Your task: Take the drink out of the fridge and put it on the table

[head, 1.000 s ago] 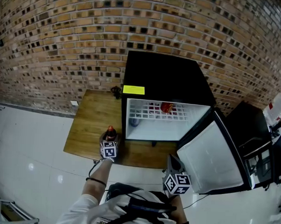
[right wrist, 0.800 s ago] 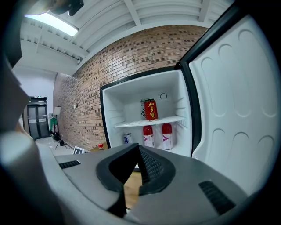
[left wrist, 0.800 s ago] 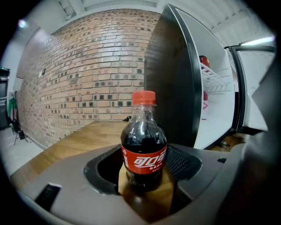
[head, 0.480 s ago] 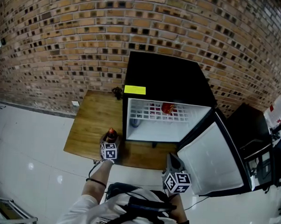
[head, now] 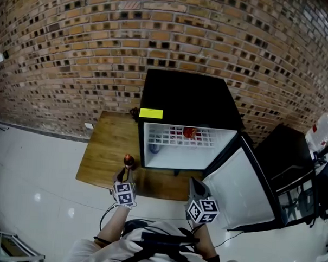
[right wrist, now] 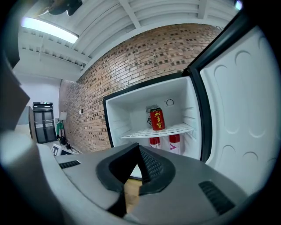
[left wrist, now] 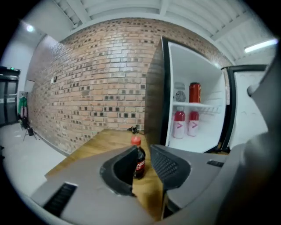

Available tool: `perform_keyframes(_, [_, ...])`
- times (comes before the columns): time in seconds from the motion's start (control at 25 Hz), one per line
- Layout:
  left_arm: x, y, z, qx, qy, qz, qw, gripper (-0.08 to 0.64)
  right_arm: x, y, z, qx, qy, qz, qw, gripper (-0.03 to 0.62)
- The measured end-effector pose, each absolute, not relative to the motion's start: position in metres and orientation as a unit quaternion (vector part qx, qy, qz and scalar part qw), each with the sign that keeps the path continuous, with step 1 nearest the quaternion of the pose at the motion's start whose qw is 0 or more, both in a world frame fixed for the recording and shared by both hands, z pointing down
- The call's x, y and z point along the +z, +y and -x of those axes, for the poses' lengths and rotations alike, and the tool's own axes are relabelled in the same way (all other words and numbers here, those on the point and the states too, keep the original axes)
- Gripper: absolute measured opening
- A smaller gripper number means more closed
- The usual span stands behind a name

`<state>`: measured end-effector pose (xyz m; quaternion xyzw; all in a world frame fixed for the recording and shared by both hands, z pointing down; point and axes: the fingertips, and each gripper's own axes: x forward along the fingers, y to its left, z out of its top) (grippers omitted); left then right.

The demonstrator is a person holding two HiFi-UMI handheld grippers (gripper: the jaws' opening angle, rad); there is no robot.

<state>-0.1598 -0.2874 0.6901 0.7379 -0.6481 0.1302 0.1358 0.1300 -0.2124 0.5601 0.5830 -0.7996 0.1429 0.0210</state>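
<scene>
A small cola bottle with a red cap stands upright on the wooden table, just left of the black mini fridge. My left gripper hangs a little short of the bottle and points at it. In the left gripper view the bottle shows beyond the left gripper. Its jaws have just been closing, a narrow gap remains and nothing is between them. My right gripper faces the open fridge. In the right gripper view the right gripper has its tips together, empty.
The fridge door stands swung open to the right. Inside, a red can sits on the wire shelf above two red bottles. A black cable lies at the table's back. A brick wall is behind, and a black cabinet is at the right.
The left gripper has drawn back and up from the cola bottle, which stays standing on the table. The right gripper has barely shifted.
</scene>
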Motion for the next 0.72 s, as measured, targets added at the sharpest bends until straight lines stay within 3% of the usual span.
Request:
perform_keyframes(0.04, [0.672,-0.279,0.155,0.120,-0.642,-0.746,0.127,0.054,0.559,-0.213,-0.128,0.146,-0.801,-0.580,0.019,0.011])
perform_keyframes(0.12, [0.640,-0.266,0.142,0.105,-0.622,-0.767,0.119,0.002,0.556,-0.213,-0.125,0.150,-0.806,-0.573,0.016,0.011])
perform_keyframes(0.4, [0.559,-0.232,0.104,0.059,-0.557,-0.821,0.113,0.002,0.539,-0.203,-0.109,0.149,-0.820,-0.553,0.017,0.010])
perform_keyframes(0.72, [0.541,-0.208,0.081,0.062,-0.531,-0.837,0.116,0.002,0.543,-0.175,-0.120,0.148,-0.813,-0.562,0.028,0.009])
